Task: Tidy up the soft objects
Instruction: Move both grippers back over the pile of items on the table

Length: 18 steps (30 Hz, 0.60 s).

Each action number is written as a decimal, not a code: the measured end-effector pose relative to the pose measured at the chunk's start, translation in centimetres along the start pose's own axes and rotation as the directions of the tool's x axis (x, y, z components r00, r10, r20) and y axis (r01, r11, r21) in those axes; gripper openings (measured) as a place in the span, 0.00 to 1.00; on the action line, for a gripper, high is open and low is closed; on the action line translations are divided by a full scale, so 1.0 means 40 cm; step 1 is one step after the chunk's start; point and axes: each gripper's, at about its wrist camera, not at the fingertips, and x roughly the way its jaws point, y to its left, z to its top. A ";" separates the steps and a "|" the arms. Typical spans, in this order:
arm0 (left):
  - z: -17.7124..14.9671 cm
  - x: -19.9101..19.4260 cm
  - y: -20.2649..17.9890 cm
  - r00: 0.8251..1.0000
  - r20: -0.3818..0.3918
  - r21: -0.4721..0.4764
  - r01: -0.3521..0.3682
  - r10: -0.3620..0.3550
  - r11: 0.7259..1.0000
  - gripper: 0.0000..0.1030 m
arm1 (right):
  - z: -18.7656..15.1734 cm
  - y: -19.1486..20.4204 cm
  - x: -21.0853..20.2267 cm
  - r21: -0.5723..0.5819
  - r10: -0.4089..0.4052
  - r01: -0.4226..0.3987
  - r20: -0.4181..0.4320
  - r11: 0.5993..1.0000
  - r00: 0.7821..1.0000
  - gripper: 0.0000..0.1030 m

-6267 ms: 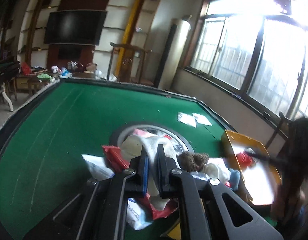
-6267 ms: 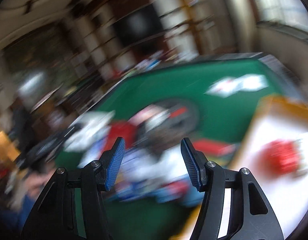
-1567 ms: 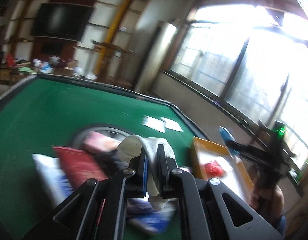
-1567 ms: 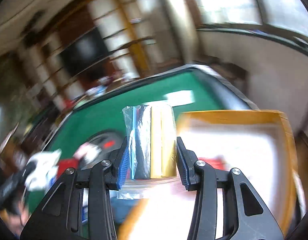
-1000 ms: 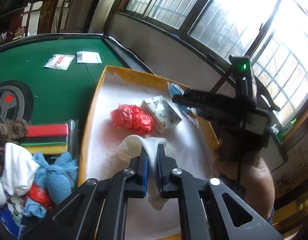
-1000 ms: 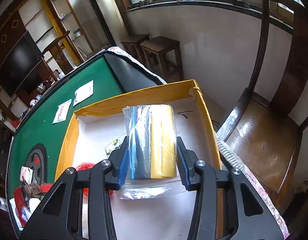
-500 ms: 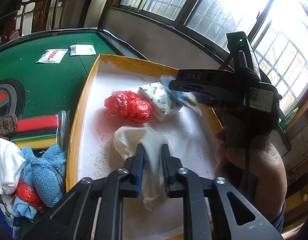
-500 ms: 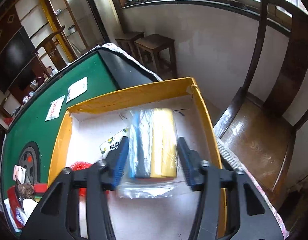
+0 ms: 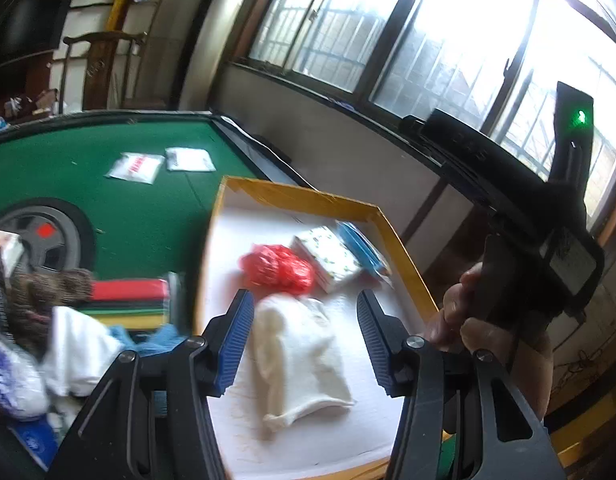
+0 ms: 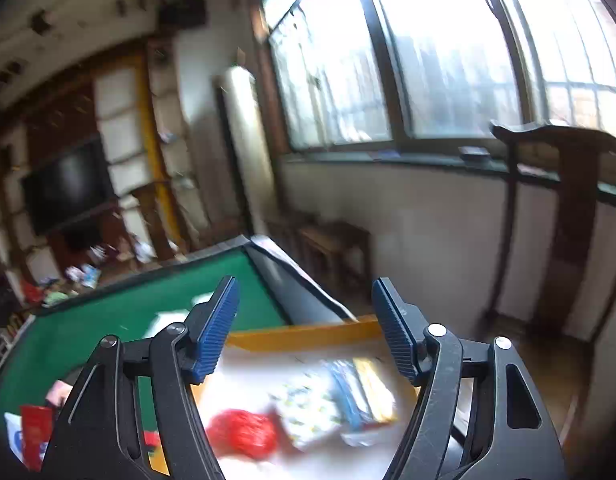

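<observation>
A yellow-rimmed box (image 9: 291, 194) with a white floor stands at the right edge of the green table (image 9: 87, 176). In it lie a cream cloth (image 9: 303, 360), a red crumpled bag (image 9: 277, 268), a patterned tissue pack (image 9: 328, 256) and a bagged blue and yellow cloth pack (image 10: 364, 392). My left gripper (image 9: 303, 340) is open above the cream cloth, apart from it. My right gripper (image 10: 305, 330) is open and empty, raised above the box (image 10: 303, 336). The red bag (image 10: 243, 432) and the tissue pack (image 10: 308, 404) show blurred in the right wrist view.
A pile of soft things lies left of the box: a white cloth (image 9: 79, 348), a blue towel (image 9: 159, 338), a striped cloth pack (image 9: 127, 300), a brown plush (image 9: 43, 288). Two white packets (image 9: 159, 164) lie on the felt. A wooden chair (image 10: 564, 220) stands by the window.
My left gripper has opened and dropped the cream cloth into the box. My right gripper has opened, left the blue and yellow pack in the box, and lifted away.
</observation>
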 end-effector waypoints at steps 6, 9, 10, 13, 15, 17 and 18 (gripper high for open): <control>0.003 -0.132 0.115 0.987 0.061 -0.058 -0.146 0.150 0.988 0.53 | -0.038 0.059 0.045 -0.010 0.180 -0.182 -0.121 0.983 0.976 0.69; -0.007 -0.248 0.223 0.959 0.132 -0.126 -0.237 0.253 0.963 0.53 | -0.047 0.102 0.034 -0.089 0.165 -0.175 -0.111 0.981 0.980 0.69; -0.011 -0.279 0.257 0.946 0.147 -0.151 -0.268 0.290 0.951 0.53 | -0.051 0.115 0.030 -0.115 0.168 -0.180 -0.108 0.977 0.980 0.69; -0.041 -0.394 0.399 0.890 0.191 -0.295 -0.350 0.414 0.889 0.52 | -0.059 0.140 0.022 -0.154 0.178 -0.193 -0.104 0.969 0.978 0.69; -0.061 -0.446 0.493 0.865 0.162 -0.394 -0.385 0.475 0.835 0.51 | -0.065 0.147 0.023 -0.151 0.216 -0.234 -0.128 0.960 0.968 0.69; -0.083 -0.479 0.583 0.852 0.102 -0.495 -0.404 0.514 0.769 0.50 | -0.077 0.162 0.028 -0.151 0.240 -0.263 -0.155 0.953 0.958 0.69; -0.099 -0.484 0.635 0.862 0.060 -0.555 -0.390 0.503 0.735 0.50 | -0.083 0.169 0.029 -0.154 0.248 -0.274 -0.166 0.949 0.954 0.69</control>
